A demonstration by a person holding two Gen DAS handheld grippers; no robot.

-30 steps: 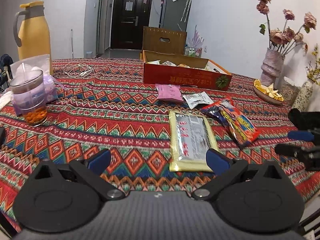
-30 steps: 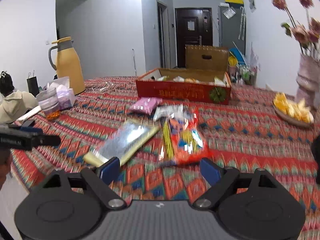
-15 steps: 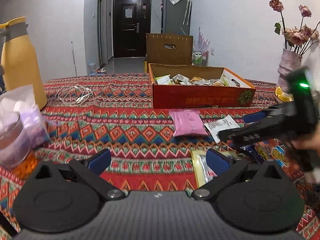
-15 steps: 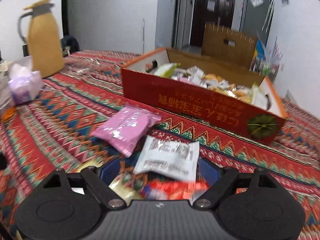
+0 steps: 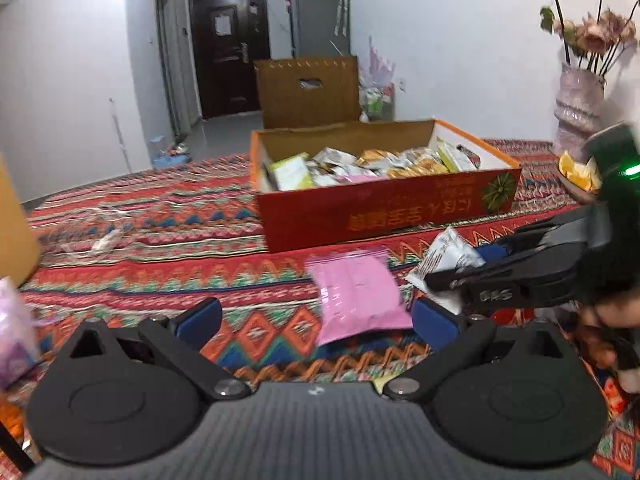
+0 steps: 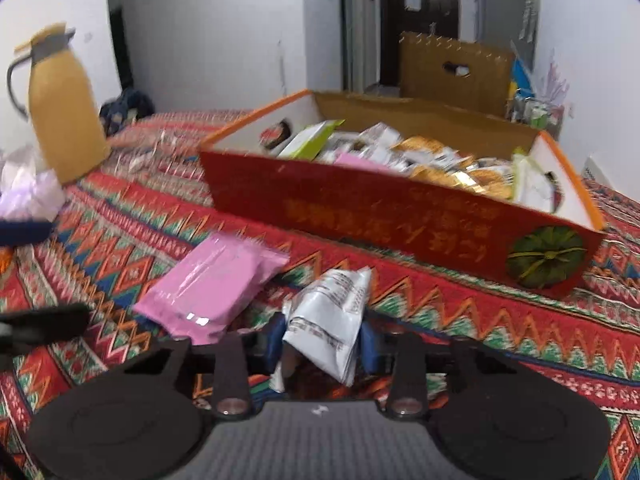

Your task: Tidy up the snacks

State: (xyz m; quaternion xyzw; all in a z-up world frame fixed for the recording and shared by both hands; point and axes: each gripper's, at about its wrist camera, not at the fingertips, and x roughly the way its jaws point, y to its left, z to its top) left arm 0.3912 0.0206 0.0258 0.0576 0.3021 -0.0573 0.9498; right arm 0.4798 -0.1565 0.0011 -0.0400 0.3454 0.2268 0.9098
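Observation:
A red cardboard box [image 5: 384, 208] holding several snack packs stands on the patterned tablecloth; it also shows in the right wrist view [image 6: 400, 216]. My right gripper [image 6: 322, 344] is shut on a white snack packet [image 6: 328, 332], crumpled between the blue pads, just in front of the box. The same gripper [image 5: 448, 280] and packet [image 5: 448, 256] show at the right of the left wrist view. A pink snack pack [image 5: 356, 296] lies on the cloth between the fingers of my open, empty left gripper [image 5: 316, 316]; it also shows in the right wrist view [image 6: 216, 284].
A yellow thermos jug [image 6: 64, 108] and a crumpled lilac bag [image 6: 28, 192] stand at the left. A vase of dried flowers [image 5: 578, 108] and a dish of orange pieces [image 5: 580, 174] are at the right. A brown box flap [image 5: 308, 92] rises behind the red box.
My right gripper has closed on the white packet and lifted its front. Both grippers have moved forward towards the red box; the pink pack now lies between the left fingers.

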